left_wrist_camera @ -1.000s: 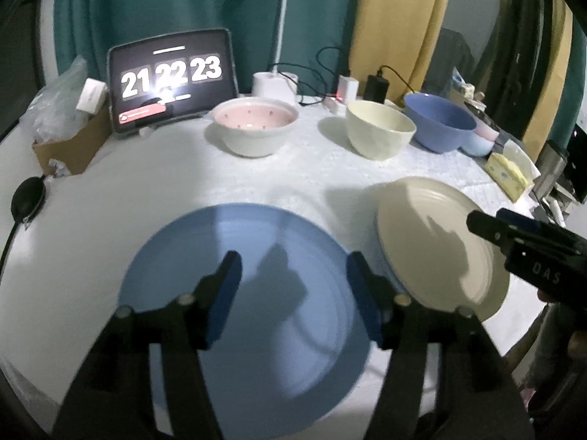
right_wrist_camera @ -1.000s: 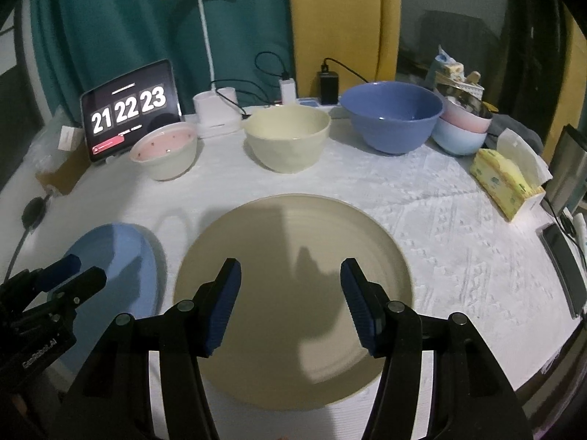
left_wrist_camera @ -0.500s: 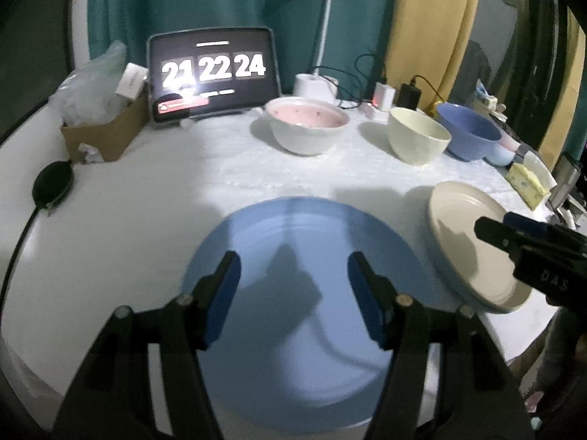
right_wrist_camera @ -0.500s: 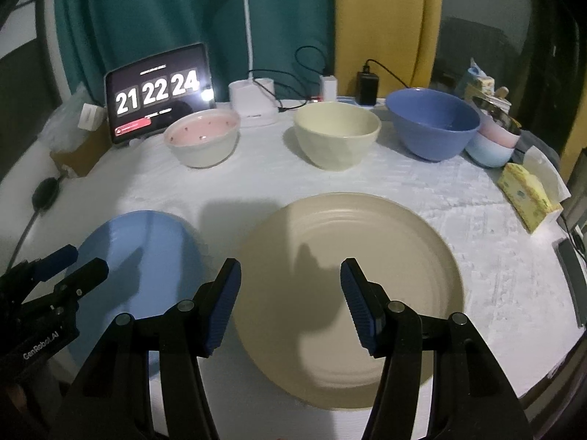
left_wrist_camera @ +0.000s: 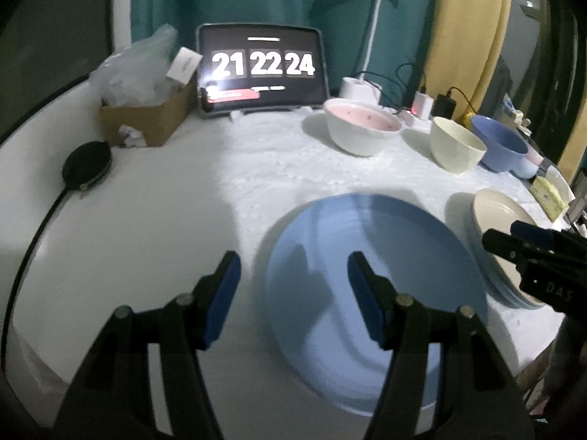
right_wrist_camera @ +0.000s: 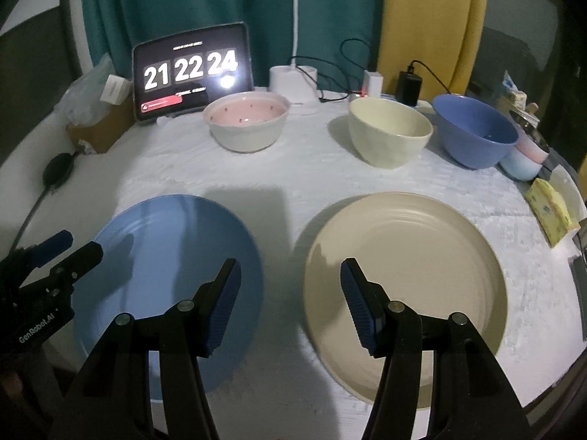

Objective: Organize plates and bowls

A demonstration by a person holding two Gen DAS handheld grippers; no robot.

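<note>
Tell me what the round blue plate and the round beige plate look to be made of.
Round blue plate: likely matte plastic or melamine; even colour, no sharp glare. Round beige plate: apparently the same matte material, with moulded concentric rings. Glazed ceramic can't be excluded.

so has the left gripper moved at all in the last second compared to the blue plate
Yes. The left gripper has shifted left: a second ago it straddled the blue plate's middle, now its left finger sits off the rim.

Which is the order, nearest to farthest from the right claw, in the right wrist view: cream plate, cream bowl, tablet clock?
1. Round cream plate, just ahead of the right claw, slightly right.
2. Deep cream bowl, farther back, right of centre.
3. Black tablet clock, at the table's far edge, left.
</note>
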